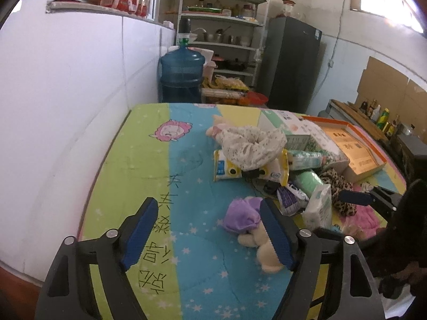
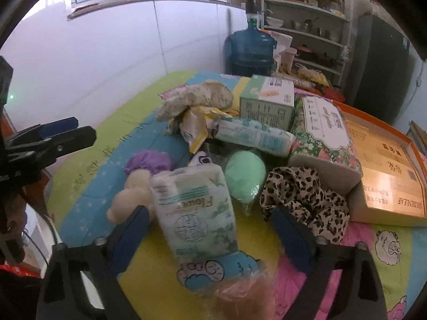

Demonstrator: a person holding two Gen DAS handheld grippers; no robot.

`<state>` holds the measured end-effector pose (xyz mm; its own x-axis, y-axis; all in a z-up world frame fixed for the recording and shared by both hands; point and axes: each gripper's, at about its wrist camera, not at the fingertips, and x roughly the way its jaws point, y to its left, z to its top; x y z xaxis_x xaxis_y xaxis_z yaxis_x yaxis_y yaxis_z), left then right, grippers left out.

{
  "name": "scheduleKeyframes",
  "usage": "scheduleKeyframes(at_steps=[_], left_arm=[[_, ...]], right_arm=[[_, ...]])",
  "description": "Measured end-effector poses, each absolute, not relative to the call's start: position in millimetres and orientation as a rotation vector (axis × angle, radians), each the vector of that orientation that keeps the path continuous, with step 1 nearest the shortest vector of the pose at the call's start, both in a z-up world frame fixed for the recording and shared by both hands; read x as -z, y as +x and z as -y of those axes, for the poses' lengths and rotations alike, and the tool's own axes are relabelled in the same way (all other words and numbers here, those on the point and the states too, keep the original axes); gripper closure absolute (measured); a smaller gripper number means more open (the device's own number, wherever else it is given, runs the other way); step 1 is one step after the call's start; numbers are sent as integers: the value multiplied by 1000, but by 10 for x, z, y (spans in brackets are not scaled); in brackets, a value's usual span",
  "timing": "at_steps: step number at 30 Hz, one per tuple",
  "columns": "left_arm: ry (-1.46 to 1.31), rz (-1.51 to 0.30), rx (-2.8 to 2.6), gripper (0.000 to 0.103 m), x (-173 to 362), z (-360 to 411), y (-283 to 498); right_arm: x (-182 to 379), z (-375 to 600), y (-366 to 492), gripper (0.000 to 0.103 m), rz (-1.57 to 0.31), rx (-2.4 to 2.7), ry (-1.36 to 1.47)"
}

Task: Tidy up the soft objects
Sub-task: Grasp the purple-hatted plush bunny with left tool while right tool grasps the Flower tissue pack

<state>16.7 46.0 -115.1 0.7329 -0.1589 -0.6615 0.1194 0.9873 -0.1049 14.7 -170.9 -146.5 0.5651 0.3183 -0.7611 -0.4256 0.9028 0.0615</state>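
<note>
My left gripper (image 1: 210, 229) hangs open over the patterned quilt (image 1: 149, 160), with only quilt between its fingers. A plush toy in a purple cap (image 1: 241, 214) lies just outside its right finger, partly hidden by it. In the right wrist view, my right gripper (image 2: 210, 229) is open around a white and green tissue pack (image 2: 194, 213). There is a gap beside the right pad. Behind the pack lie a mint green soft pack (image 2: 245, 178), a leopard-print cloth (image 2: 304, 200) and the plush toy (image 2: 144, 176). The left gripper (image 2: 80, 129) shows at the left edge.
A heap holds a floral cloth (image 2: 197, 98), a yellow packet (image 2: 194, 128), a rolled tissue pack (image 2: 253, 136), a green box (image 2: 267, 98) and a floral tissue box (image 2: 325, 130). An orange-rimmed box (image 2: 387, 165) lies at the right. A water jug (image 1: 181, 72), shelves and a fridge stand behind.
</note>
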Motion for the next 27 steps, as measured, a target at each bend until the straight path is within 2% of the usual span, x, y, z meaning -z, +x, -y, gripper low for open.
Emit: scheduleKeyframes(at_steps=[3, 9, 13, 27], left_arm=[[-69, -744, 176, 25, 1211, -441, 190], [-115, -799, 246, 25, 1389, -398, 302], [-162, -829, 306, 25, 1460, -315, 361], [-75, -909, 320, 24, 1704, 136, 477]], right_arm=[[1490, 1732, 228, 36, -906, -464, -128], [1496, 1744, 247, 53, -910, -471, -136], [1403, 1778, 170, 54, -871, -474, -124], [898, 2103, -47, 54, -762, -441, 21]])
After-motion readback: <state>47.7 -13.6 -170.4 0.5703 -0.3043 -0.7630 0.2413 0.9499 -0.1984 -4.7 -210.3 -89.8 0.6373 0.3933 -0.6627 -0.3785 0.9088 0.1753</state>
